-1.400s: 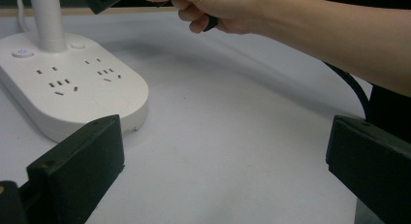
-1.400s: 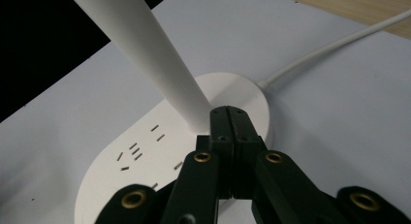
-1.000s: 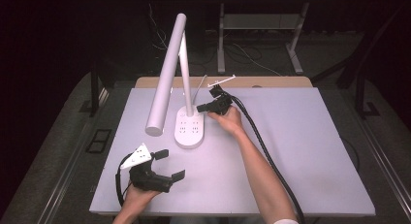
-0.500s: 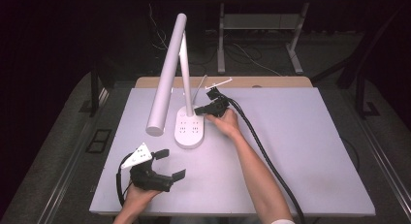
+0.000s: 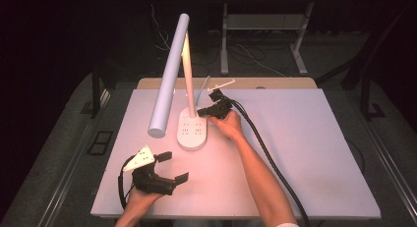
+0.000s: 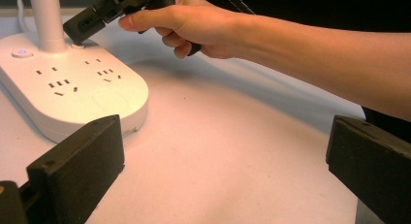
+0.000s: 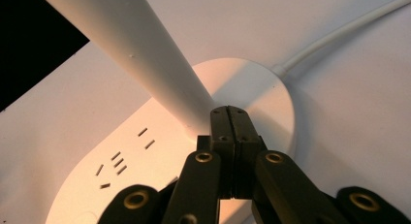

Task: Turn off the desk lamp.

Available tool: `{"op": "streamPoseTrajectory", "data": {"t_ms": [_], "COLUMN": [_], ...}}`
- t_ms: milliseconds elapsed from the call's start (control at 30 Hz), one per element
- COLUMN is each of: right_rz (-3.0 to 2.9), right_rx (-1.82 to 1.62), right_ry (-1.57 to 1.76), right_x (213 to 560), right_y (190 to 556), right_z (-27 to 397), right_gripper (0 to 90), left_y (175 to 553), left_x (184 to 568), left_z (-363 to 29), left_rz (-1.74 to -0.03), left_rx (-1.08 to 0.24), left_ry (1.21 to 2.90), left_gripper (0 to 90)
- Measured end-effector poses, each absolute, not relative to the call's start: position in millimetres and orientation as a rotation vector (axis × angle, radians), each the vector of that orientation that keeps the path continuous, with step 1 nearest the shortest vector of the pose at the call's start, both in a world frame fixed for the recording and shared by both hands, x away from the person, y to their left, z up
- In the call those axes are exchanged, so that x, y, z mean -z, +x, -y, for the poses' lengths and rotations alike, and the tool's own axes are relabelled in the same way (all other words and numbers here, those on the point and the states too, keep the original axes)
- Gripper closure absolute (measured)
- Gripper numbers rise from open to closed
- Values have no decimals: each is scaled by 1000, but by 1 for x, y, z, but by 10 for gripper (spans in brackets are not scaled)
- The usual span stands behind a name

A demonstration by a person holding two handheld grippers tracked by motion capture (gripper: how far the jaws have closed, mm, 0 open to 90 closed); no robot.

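One lamp (image 5: 183, 89) stands on the bench (image 5: 305, 153), its socket base (image 5: 193, 131) left of centre. The right claw (image 5: 200, 112), jaws pressed together with nothing between them, tips down onto the base just beside the stem, likely to press a button there. The left claw (image 5: 173, 166) rests wide and empty near the front edge. A push that lands off-centre could slide off the button or skid the light base. The claw tip covers the button itself, so contact is hard to confirm.
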State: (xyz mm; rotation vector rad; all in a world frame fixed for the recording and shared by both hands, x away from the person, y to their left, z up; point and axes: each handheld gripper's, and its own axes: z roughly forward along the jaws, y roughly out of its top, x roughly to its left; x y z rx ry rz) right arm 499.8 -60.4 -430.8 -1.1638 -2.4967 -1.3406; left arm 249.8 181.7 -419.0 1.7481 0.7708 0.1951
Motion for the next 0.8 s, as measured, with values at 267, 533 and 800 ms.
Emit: {"op": "streamPoseTrajectory", "data": {"t_ms": [267, 533, 800], "right_rz": [2500, 2499, 2525], "right_rx": [1337, 1355, 1356], "right_ry": [-1165, -1167, -1159], "right_x": [431, 433, 432], "right_y": [500, 498, 497], "right_z": [61, 62, 61], "right_gripper": [900, 900, 900], "left_y": [250, 250, 250], "left_x": [419, 419, 419], "left_z": [-182, -180, -182], "left_rz": [-770, -765, -765], "left_rx": [-196, -193, -194], "left_ry": [1749, 1756, 1756], "left_gripper": [0, 0, 0]}}
